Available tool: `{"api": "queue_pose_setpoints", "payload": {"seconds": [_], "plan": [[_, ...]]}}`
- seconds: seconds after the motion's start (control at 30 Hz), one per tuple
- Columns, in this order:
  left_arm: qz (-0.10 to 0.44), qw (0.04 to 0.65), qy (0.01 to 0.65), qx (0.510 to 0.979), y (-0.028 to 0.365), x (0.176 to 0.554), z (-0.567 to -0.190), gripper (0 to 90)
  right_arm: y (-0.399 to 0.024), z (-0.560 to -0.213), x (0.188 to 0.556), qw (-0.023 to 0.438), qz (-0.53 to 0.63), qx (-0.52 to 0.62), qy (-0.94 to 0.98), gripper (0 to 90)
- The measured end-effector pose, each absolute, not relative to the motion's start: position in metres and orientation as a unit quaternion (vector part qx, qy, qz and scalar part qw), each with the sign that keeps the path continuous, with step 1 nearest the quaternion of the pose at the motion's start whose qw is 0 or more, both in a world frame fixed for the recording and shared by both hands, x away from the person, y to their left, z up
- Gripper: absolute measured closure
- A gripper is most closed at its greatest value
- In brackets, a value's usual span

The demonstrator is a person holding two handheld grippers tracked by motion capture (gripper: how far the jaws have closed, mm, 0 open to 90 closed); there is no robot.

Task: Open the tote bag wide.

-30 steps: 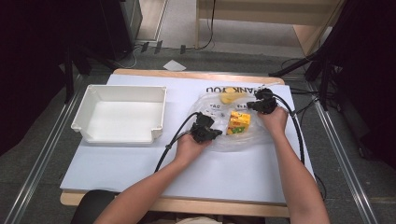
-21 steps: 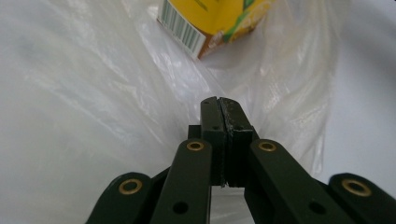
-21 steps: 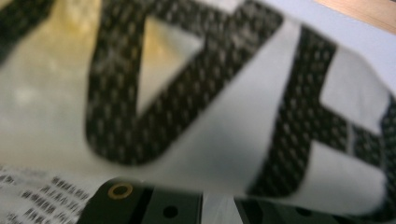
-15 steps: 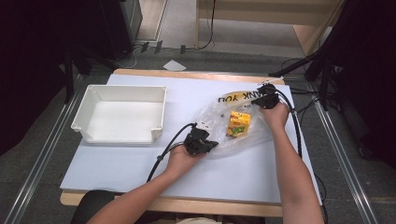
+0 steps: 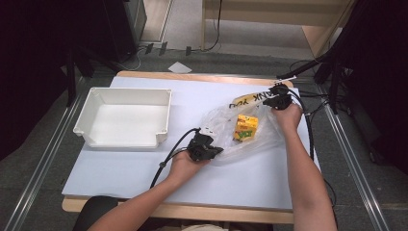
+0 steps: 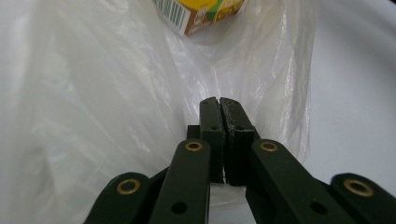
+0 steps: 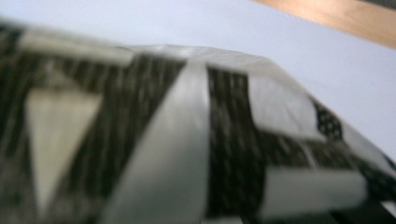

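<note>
A clear plastic bag (image 5: pixel 226 130) with black lettering lies stretched on the white table top, and a yellow box (image 5: pixel 245 127) sits inside it. My left gripper (image 5: pixel 215 151) is shut on the bag's near left edge. In the left gripper view the jaws (image 6: pixel 218 101) meet with the film (image 6: pixel 93 116) pinched between them, and the box (image 6: pixel 201 11) shows beyond. At the far right my right gripper (image 5: pixel 270 99) is shut on the bag's printed edge (image 5: pixel 250 99). The right gripper view is a blurred close-up of that dark printed film (image 7: pixel 187 140).
A white rectangular tray (image 5: pixel 91 108) stands at the left of the table, with nothing in it. The table's wooden far edge (image 5: pixel 192 77) runs behind the bag. Cables trail from both grippers across the table top (image 5: pixel 250 178).
My left gripper has pulled the bag's near edge toward the person, stretching the bag out. The right gripper has stayed about where it was, holding the printed edge.
</note>
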State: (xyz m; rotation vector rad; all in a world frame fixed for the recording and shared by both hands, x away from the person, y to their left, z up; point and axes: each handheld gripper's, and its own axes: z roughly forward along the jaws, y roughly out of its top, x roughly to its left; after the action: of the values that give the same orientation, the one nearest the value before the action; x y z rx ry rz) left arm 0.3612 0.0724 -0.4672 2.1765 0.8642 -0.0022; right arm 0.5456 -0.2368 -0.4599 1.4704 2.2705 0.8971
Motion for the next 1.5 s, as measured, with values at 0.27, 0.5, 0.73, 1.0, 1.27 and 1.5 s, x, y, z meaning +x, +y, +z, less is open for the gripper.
{"api": "queue_pose_setpoints", "payload": {"seconds": [0.27,0.5,0.73,1.0,1.27,1.5], "plan": [[-0.003,0.419,0.331,0.845,0.072,0.363,-0.437,87.9,-0.229,-0.434,0.518,0.124,0.346,0.469,0.803,89.2],[0.0,0.431,0.316,0.846,0.072,0.358,-0.411,87.6,-0.224,-0.416,0.493,0.132,0.362,0.436,0.813,90.0],[0.028,0.434,0.321,0.841,0.069,0.384,-0.386,90.0,-0.225,-0.404,0.463,0.13,0.383,0.425,0.809,90.0],[0.05,0.431,0.335,0.837,0.052,0.432,-0.365,90.0,-0.226,-0.415,0.443,0.128,0.376,0.421,0.816,90.0],[0.063,0.423,0.334,0.84,0.029,0.472,-0.361,90.0,-0.225,-0.422,0.439,0.128,0.373,0.418,0.818,90.0],[0.075,0.413,0.342,0.841,0.012,0.504,-0.386,90.0,-0.217,-0.434,0.442,0.123,0.368,0.419,0.821,90.0]]}}
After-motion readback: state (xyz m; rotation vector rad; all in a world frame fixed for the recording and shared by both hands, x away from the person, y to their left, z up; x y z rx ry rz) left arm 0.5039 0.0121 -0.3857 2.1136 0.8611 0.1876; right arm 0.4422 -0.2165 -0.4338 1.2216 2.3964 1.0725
